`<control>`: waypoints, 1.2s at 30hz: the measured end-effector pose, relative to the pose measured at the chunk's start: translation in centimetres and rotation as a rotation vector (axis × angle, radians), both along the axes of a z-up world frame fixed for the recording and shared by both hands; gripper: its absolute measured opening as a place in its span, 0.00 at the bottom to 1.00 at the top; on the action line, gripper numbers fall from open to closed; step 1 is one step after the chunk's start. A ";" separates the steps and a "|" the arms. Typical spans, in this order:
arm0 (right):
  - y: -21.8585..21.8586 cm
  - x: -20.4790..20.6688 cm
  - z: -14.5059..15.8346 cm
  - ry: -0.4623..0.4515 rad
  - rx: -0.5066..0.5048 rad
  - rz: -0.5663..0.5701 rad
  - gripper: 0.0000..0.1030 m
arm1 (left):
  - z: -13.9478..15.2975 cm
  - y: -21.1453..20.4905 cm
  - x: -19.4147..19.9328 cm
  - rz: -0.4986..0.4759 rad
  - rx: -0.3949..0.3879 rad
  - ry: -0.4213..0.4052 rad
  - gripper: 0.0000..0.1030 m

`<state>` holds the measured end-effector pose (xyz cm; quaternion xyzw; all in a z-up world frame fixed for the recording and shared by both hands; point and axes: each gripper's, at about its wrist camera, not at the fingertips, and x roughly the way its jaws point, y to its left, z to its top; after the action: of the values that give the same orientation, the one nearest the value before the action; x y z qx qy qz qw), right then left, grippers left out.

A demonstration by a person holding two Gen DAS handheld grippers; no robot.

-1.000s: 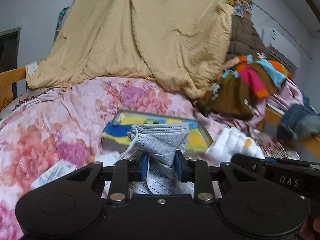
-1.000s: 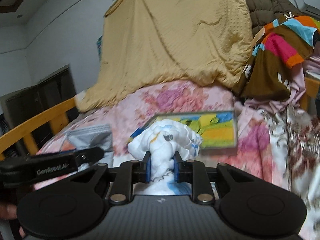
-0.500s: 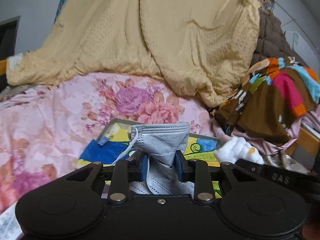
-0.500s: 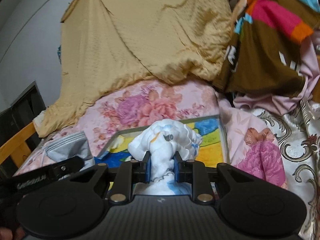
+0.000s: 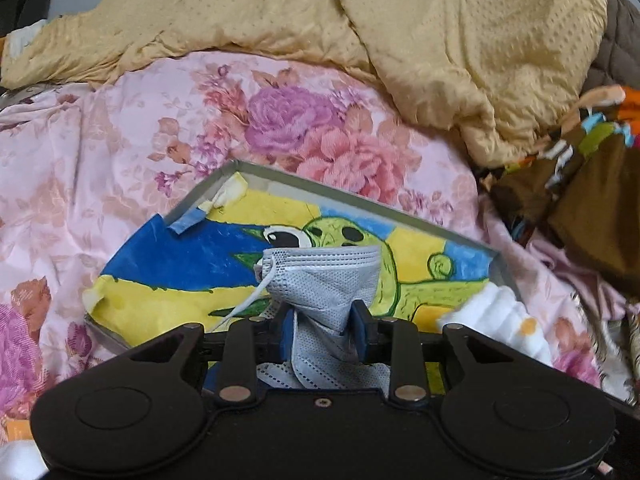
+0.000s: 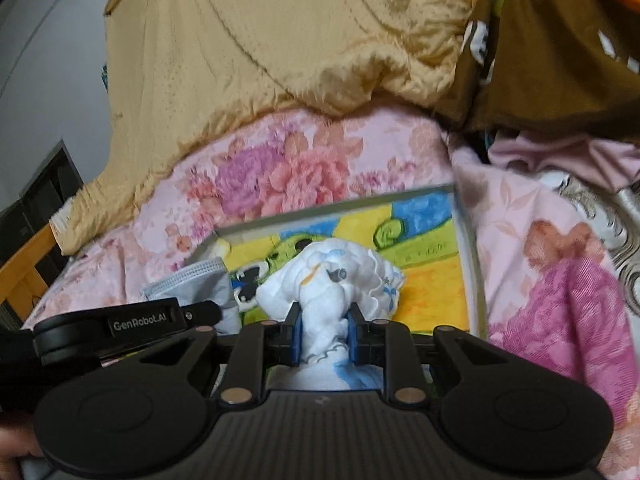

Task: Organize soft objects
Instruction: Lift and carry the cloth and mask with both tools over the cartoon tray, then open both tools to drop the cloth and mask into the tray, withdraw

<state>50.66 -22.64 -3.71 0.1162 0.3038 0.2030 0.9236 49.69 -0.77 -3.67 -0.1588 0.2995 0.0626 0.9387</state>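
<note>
Left hand-held gripper pinching grey mask, right hand-held gripper pinching white cloth, above painted tray.

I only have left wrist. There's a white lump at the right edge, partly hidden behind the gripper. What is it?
Observer: A bunched white cloth, pinched by the right gripper.
Operator: Plain white?
Observer: No, it has small blue and orange prints.
Operator: Where is it relative to the tray?
Observer: Held in front of the painted tray, over its yellow part.
Operator: Does right wrist see my mask?
Observer: Yes, the grey face mask shows at the left, beside the cloth.
</note>
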 end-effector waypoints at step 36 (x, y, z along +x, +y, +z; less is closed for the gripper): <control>-2.6 -8.1 7.1 -0.257 -0.098 -0.085 1.00 | 5.0 0.1 -8.0 0.076 0.056 -0.128 0.99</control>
<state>42.52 -25.22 3.37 0.0568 0.1873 0.1618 0.9672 41.68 -0.62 1.34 -0.1476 0.2307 0.0963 0.9569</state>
